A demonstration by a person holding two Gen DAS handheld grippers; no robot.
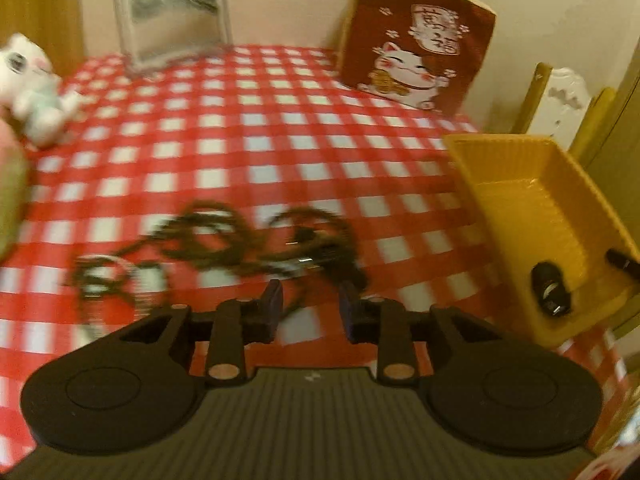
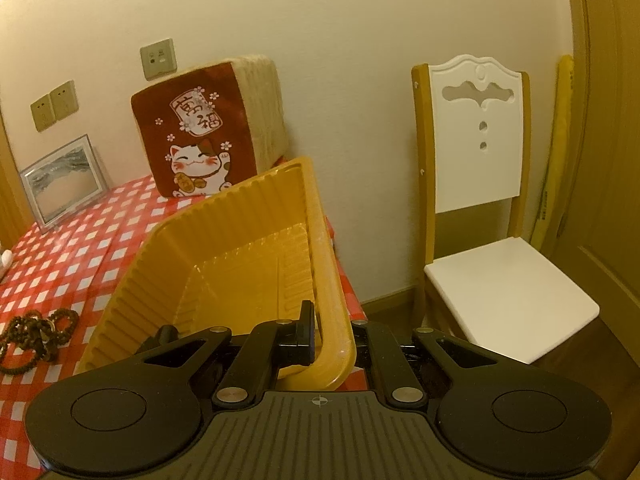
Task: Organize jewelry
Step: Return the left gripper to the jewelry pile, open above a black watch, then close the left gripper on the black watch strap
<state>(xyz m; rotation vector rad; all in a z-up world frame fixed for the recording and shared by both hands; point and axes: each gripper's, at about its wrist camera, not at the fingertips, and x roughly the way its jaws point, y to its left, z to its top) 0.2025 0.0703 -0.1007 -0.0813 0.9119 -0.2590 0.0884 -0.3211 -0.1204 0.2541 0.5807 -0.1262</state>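
While R tool clamps tray rim, L tool gapes over beads.

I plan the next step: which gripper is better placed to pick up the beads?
Left. The left gripper is open just before the bead strings; the right gripper is shut on the yellow tray wall.

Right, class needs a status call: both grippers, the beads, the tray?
Left hand-held gripper open above bead strands. Right hand-held gripper shut on yellow tray rim, tray tilted. Nothing blocking.
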